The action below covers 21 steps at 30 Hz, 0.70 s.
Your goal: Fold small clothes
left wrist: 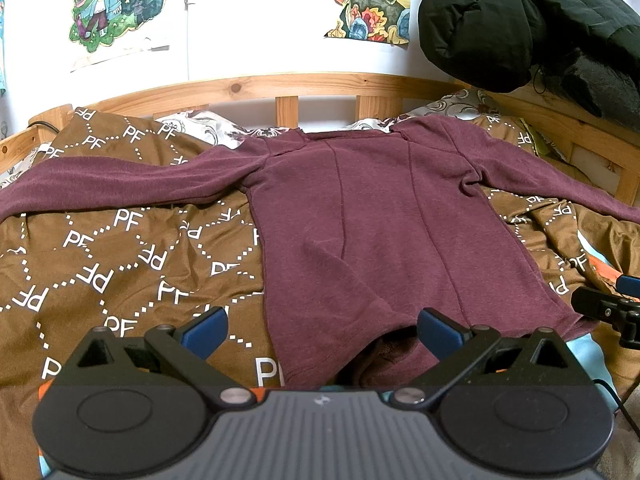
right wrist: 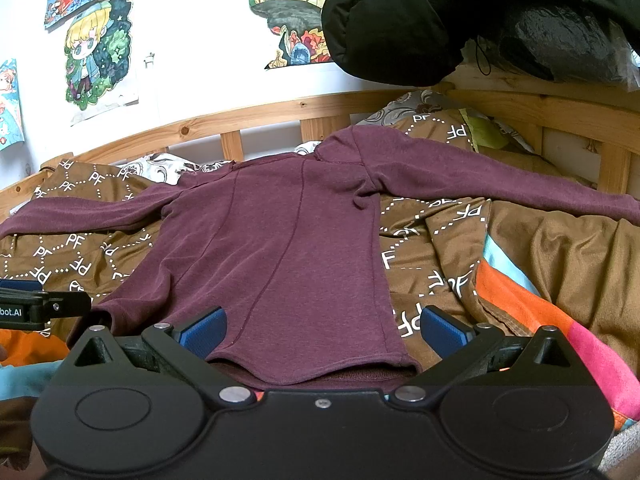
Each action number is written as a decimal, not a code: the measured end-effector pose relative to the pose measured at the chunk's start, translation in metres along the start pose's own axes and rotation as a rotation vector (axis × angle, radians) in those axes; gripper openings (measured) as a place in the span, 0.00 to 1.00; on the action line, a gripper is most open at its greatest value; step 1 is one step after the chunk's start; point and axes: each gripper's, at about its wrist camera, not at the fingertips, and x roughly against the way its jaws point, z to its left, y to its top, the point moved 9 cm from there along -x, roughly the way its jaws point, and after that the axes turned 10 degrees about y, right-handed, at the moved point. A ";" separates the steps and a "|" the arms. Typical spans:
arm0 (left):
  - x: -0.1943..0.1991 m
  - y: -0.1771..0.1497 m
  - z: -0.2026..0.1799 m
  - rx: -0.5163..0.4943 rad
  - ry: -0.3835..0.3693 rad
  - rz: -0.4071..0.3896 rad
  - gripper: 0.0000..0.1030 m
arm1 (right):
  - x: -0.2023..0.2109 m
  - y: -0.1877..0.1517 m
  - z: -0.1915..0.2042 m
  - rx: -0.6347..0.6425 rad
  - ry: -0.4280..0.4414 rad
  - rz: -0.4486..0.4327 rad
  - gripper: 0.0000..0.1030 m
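Observation:
A maroon long-sleeved top (left wrist: 372, 216) lies spread flat on a brown patterned bedspread (left wrist: 112, 264), hem toward me, both sleeves stretched out to the sides. It also shows in the right wrist view (right wrist: 272, 248). My left gripper (left wrist: 320, 332) is open over the hem's left part, its blue pads (left wrist: 204, 330) wide apart and holding nothing. My right gripper (right wrist: 320, 330) is open over the hem's right part, also empty. The right gripper's edge shows at the far right of the left wrist view (left wrist: 612, 308).
A wooden bed frame (left wrist: 288, 88) runs along the back and right. A black padded jacket (left wrist: 532, 20) hangs at the upper right. Drawings (left wrist: 116, 4) hang on the white wall. An orange, pink and blue blanket (right wrist: 568, 320) lies at the right.

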 end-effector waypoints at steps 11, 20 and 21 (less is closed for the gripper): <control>0.000 0.000 0.000 0.000 0.001 0.000 1.00 | 0.000 0.000 0.000 -0.001 0.000 0.000 1.00; 0.000 -0.001 0.000 0.000 0.000 0.000 1.00 | 0.000 -0.002 -0.003 -0.010 -0.007 -0.004 1.00; 0.000 -0.001 0.000 0.000 0.001 0.001 1.00 | 0.001 -0.002 -0.003 -0.012 -0.007 -0.004 1.00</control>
